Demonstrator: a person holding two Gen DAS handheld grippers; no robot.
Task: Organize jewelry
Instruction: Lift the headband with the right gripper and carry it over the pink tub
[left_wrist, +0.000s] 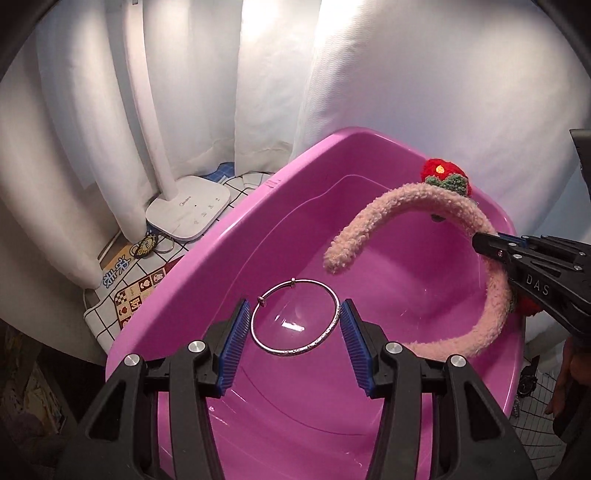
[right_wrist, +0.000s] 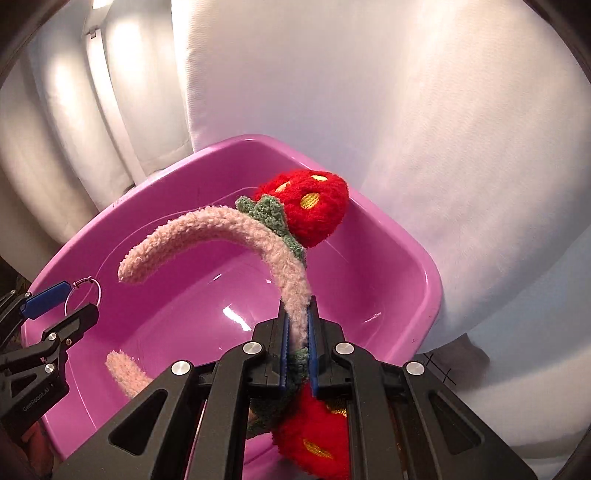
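A large pink plastic basin (left_wrist: 221, 236) (right_wrist: 147, 192) lies below both grippers. In the left wrist view my left gripper (left_wrist: 295, 306) holds a thin silver bangle (left_wrist: 291, 353) flat between its blue pads, over the basin's floor. The right wrist view shows the same gripper (right_wrist: 79, 299) and bangle (right_wrist: 88, 279) at the basin's left rim. My right gripper (right_wrist: 297, 332) (left_wrist: 484, 243) is shut on a fuzzy pink headband (right_wrist: 229, 225) (left_wrist: 388, 195). The headband arches over the basin and carries red plush strawberries (right_wrist: 314, 210) (left_wrist: 441, 170).
White curtains hang behind and right of the basin. A white lamp base (left_wrist: 188, 210) stands left of it on a grid-patterned cloth (left_wrist: 110, 314), beside a small keyring charm (left_wrist: 146, 245). Part of a hand (left_wrist: 565, 384) shows at the right edge.
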